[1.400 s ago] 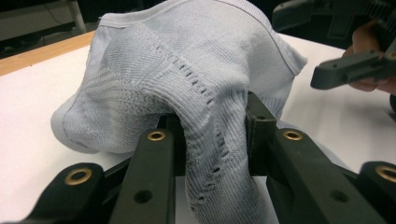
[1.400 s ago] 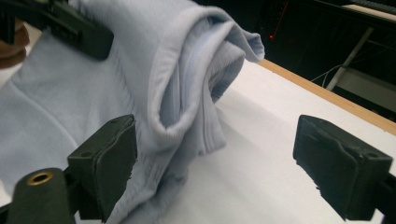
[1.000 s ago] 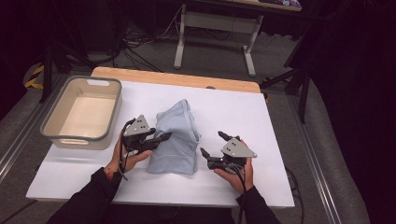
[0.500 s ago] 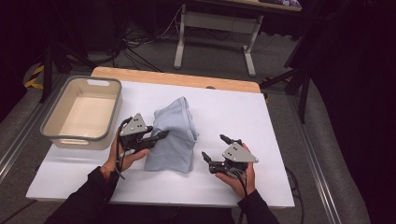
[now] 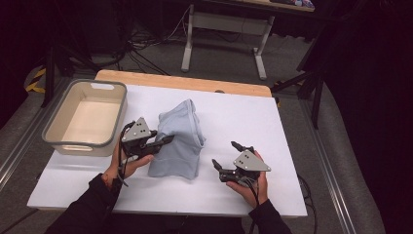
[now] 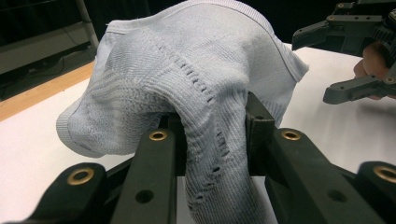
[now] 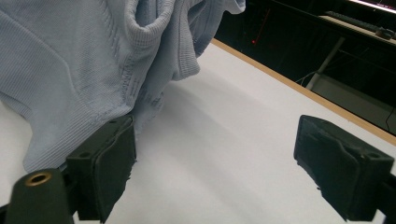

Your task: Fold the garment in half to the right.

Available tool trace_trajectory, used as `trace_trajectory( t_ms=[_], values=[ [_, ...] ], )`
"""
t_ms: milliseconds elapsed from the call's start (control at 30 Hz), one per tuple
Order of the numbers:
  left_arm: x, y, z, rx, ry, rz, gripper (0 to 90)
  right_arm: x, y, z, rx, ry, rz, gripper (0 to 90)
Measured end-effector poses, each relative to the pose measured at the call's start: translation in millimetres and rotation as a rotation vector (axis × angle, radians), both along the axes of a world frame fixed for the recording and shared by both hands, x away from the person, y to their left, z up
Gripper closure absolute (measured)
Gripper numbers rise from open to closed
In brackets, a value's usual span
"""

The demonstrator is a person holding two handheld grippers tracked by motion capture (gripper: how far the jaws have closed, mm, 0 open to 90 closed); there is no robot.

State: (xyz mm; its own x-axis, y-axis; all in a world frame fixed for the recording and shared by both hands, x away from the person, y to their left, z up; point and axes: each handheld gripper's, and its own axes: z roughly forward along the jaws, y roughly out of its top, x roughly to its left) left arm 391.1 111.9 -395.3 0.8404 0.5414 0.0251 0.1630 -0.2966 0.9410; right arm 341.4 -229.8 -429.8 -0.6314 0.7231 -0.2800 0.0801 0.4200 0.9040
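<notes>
On the bench [image 5: 253, 122], seen from the high view, your light blue garment [image 5: 178, 141] lies bunched in the middle, with the tub [image 5: 53, 141] well apart at the far left and bare white surface on every side. Your left gripper [image 5: 163, 141] bites the garment's left edge; your right gripper [image 5: 226, 155] hovers just beside its right edge, jaws spread and empty. The work looks barely begun to me: one hold is made, nothing is spread, folded or in the tub. You have free room to your right and toward the wooden far edge; the near edge sits close under your hands

In the left gripper view, the jaws are closed on a thick fold of the garment [image 6: 210, 154], which humps up over them; the right gripper [image 6: 355, 56] waits beyond, gaping

In the right gripper view, the jaws stand wide apart with bare bench [image 7: 224, 154] between them; the garment [image 7: 70, 70] hangs at the left, brushing or just short of the left jaw, I cannot tell which
</notes>
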Motion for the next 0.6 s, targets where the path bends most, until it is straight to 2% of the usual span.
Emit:
trace_trajectory(
  t_ms=[600],
  values=[
    [-1.5,2.3,2.7,0.008,-0.012,-0.001,71.2,-0.3,0.6,0.5,-0.005,-0.013,0.000,13.6]
  ],
)
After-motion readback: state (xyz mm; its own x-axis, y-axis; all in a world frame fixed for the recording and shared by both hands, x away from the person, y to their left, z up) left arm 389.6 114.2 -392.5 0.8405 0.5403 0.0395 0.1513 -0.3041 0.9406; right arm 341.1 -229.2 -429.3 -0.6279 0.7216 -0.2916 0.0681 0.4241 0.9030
